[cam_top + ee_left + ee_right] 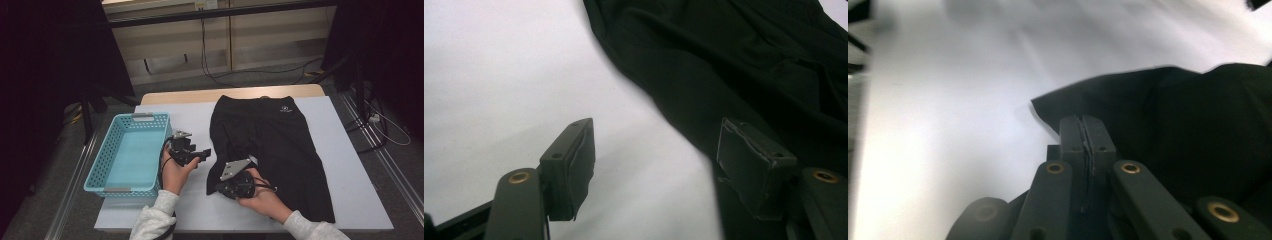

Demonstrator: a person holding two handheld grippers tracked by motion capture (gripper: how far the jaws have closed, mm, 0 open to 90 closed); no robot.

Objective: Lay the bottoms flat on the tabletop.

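Shorts [280, 145] hem between closed right jaws (left jaws wide apart)

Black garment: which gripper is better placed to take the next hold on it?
Left, probably. The left gripper is open at the edge of the black garment, one jaw over the cloth and one over the table. The right gripper looks already shut on the garment's near corner.

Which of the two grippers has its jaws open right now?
The left gripper, beside the blue basket: its jaws stand wide apart over the white table. The right gripper is pressed shut at the black garment edge.
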